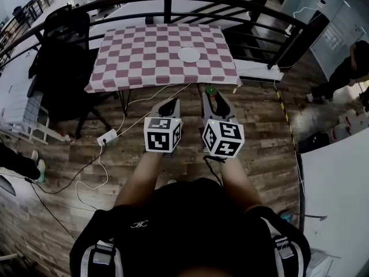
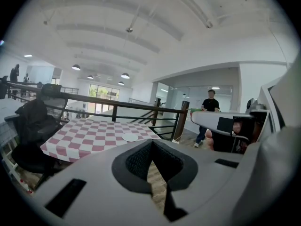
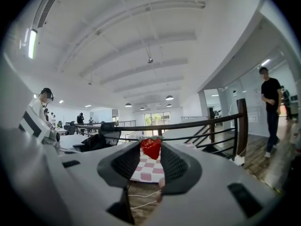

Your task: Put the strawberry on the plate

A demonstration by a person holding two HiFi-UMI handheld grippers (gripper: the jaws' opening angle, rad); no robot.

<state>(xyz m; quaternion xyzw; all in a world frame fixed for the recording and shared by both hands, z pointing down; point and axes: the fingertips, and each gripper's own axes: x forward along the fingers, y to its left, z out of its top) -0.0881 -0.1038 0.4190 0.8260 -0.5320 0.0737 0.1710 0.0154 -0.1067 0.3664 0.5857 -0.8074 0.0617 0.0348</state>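
A white plate (image 1: 189, 54) lies on the table with the red-and-white checked cloth (image 1: 144, 51), well ahead of both grippers. My right gripper (image 1: 212, 94) is over the wooden floor short of the table's near edge, shut on a red strawberry (image 1: 211, 90) with a green top. The right gripper view has the strawberry (image 3: 151, 147) pinched between the tips of that gripper (image 3: 151, 150), with the checked cloth (image 3: 149, 166) beyond. My left gripper (image 1: 169, 105) is beside it on the left, its pads meeting at the tips and nothing in it. From the left gripper (image 2: 151, 143) the plate (image 2: 130, 137) shows on the cloth (image 2: 89, 135).
A black railing (image 1: 167, 7) curves round the table's far side. A black office chair (image 1: 66, 56) stands left of the table. A power strip with cables (image 1: 107, 137) lies on the floor at front left. A person (image 1: 346, 68) stands far right, by a white table (image 1: 334, 178).
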